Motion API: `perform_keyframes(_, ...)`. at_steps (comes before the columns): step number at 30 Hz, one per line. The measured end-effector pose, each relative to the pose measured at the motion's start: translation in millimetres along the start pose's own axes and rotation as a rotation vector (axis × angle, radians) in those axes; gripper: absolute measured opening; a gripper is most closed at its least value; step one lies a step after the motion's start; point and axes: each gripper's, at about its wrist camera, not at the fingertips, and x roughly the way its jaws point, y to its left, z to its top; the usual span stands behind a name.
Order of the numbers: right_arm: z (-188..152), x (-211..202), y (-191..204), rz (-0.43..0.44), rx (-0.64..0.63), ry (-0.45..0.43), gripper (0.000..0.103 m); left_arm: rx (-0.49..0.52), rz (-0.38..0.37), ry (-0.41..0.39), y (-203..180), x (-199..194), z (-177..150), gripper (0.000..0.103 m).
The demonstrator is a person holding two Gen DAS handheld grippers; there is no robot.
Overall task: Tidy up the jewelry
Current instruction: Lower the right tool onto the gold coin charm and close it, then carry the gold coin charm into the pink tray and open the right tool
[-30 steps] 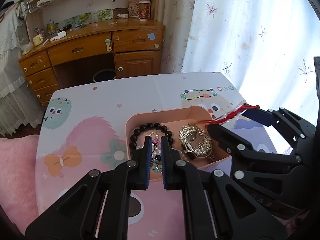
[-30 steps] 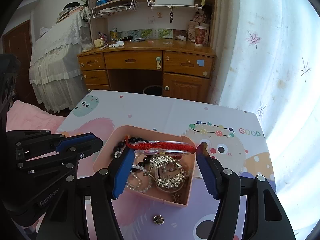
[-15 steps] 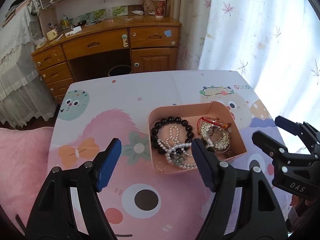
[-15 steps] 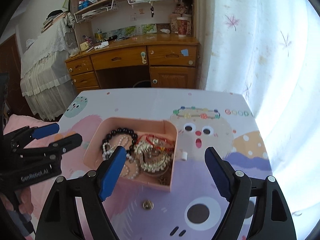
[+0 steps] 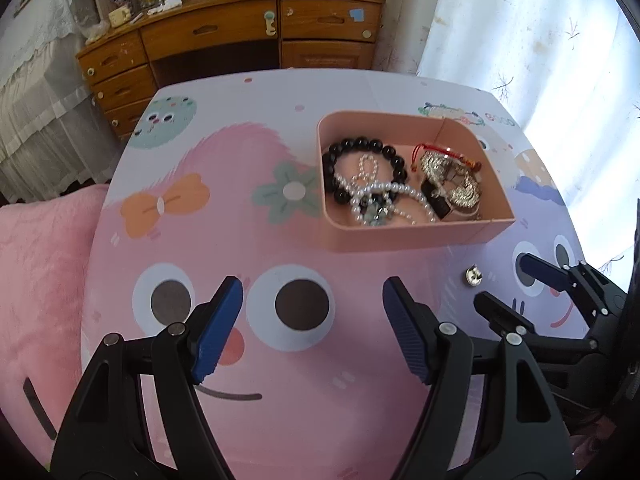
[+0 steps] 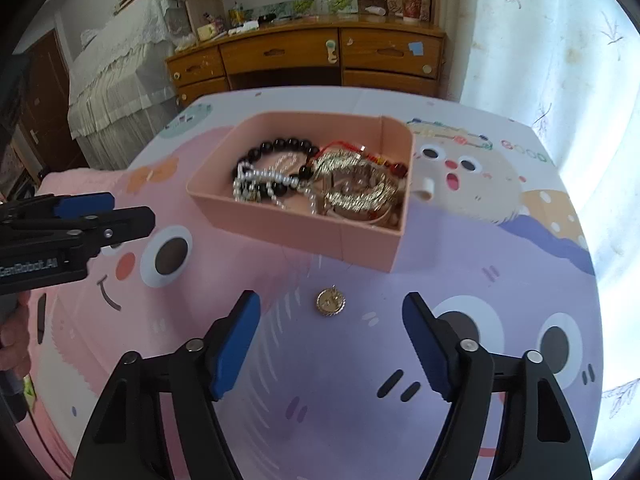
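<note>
Right gripper nearest: jaws apart but closing, nothing btwn them, pointed down at table. Small gold pendant lies on the cloth just ahead of its fingertips, near the front wall of the pink tray, not touching. Left gripper wide open, empty, over the cartoon eyes. In tray: black bead bracelet, pearl strand, gold pieces w/ red cord. Wooden desk beyond.
</note>
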Motion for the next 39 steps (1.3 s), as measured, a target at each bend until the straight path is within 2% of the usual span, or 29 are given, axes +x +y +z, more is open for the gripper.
perform_keyframes(9,-7.4,31.9,5.8,-0.02,0.0,0.02,0.053,-0.052,0.01,0.033,8.0,9.1,-10.7,0.07)
perform_keyframes(16,-5.4,36.3,14.6,-0.039,-0.037,0.003,0.024,-0.075,0.013,0.046,16.3,10.8,-13.8,0.07)
perform_keyframes(19,-2.8,36.1,19.5,-0.036,-0.046,0.012,0.019,-0.081,0.005,0.044,20.2,9.7,-15.1,0.07)
perform_keyframes(28,9.4,17.5,48.5,-0.002,-0.096,-0.03,0.017,-0.075,-0.008,0.037,32.3,4.5,-19.6,0.07)
perform_keyframes(35,34.7,-13.9,95.4,0.044,-0.156,-0.124,0.014,-0.088,-0.037,0.028,52.2,-1.2,-19.1,0.07)
perform_keyframes(36,37.1,-14.3,101.1,0.033,-0.159,-0.12,0.014,-0.092,-0.043,0.03,55.8,-1.0,-18.8,0.07)
perform_keyframes(39,39.5,-1.8,110.6,-0.073,-0.172,-0.061,0.014,-0.096,-0.051,0.034,64.9,1.0,-19.0,0.07)
